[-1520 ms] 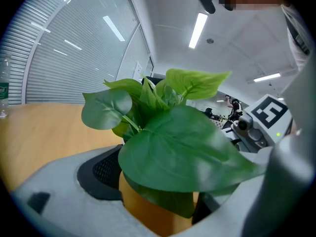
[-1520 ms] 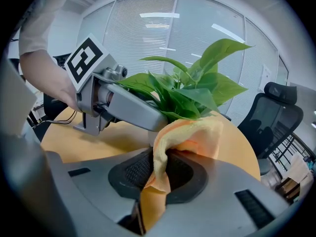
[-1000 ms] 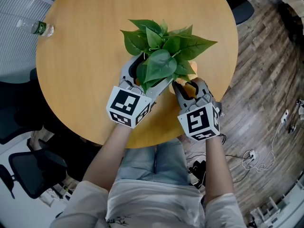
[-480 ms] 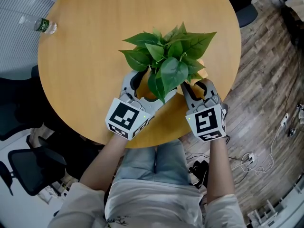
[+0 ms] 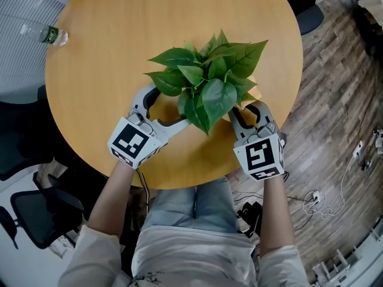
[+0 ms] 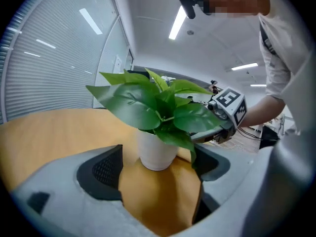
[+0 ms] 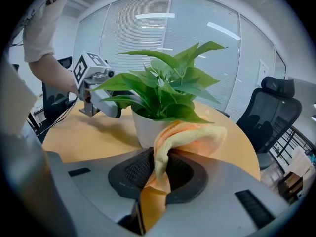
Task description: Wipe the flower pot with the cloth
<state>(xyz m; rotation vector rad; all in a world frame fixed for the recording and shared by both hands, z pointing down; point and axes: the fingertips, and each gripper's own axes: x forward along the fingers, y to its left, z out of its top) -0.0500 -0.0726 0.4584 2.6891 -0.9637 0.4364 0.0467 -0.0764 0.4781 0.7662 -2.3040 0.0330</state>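
Well, by the far left edge of the round wooden table (image 5: 119,40) lies a plastic water bottle (image 5: 46,34), well apart from everything else. My left tongs (image 5: 169,105) are spread apart with nothing gripped. The white flower pot (image 6: 157,152) stands upright just beyond their tips, near the table's near right edge, its green leaves (image 5: 206,79) hanging over them. My right tongs (image 5: 246,109) are clamped on the orange cloth (image 7: 165,147), whose folded bulge lies against the pot's side.

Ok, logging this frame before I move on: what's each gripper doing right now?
Left gripper: open, holding nothing.
Right gripper: shut on the orange cloth.
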